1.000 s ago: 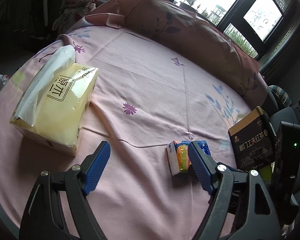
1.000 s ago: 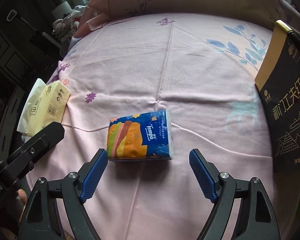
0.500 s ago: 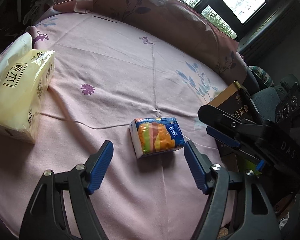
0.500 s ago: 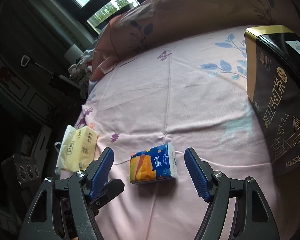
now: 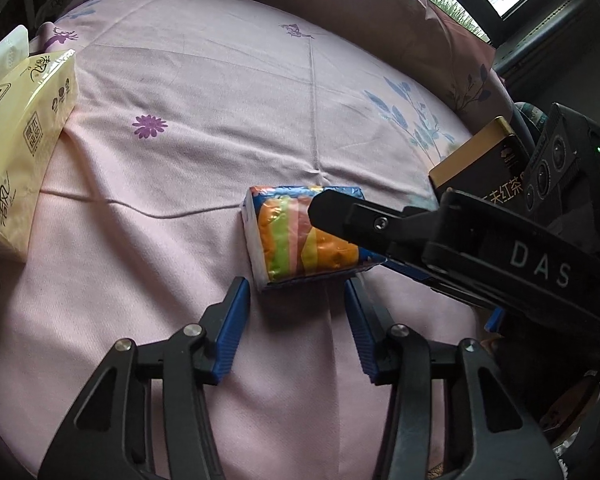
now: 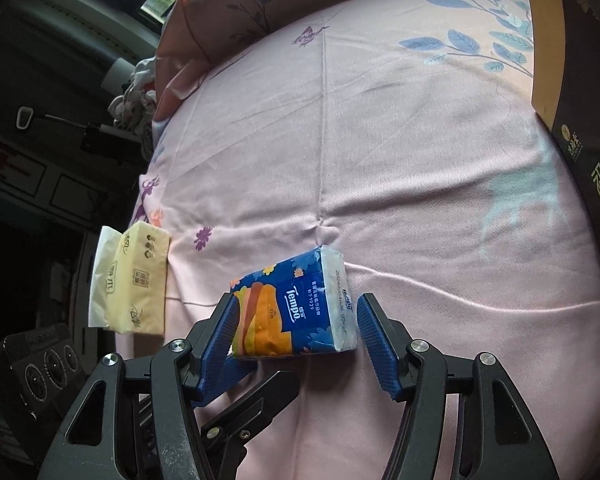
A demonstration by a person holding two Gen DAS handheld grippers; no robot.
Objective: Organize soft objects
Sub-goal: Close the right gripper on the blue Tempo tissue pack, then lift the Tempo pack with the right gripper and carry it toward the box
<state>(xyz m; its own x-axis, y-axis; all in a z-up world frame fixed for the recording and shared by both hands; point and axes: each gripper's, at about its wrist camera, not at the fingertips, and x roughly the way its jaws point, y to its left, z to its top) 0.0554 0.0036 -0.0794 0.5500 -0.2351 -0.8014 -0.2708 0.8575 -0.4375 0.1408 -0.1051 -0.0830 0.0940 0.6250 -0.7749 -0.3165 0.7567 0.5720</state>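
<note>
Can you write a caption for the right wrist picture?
Right gripper closing around a blue tissue pack on a pink bedsheet.

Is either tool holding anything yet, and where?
Nothing held yet. The right tool, just closing, straddles the small tissue pack end to end, one pad short of its white end. The left tool, also closing, is empty.

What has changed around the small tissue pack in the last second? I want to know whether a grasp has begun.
Both grippers moved in on the small Tempo tissue pack. The right gripper now straddles it, its jaws just closing: one pad touches, the other stands clear. The left gripper, also closing, sits just short of the pack with nothing between its fingers. No grasp yet. The yellow tissue pack and black tea box stayed put.
</note>
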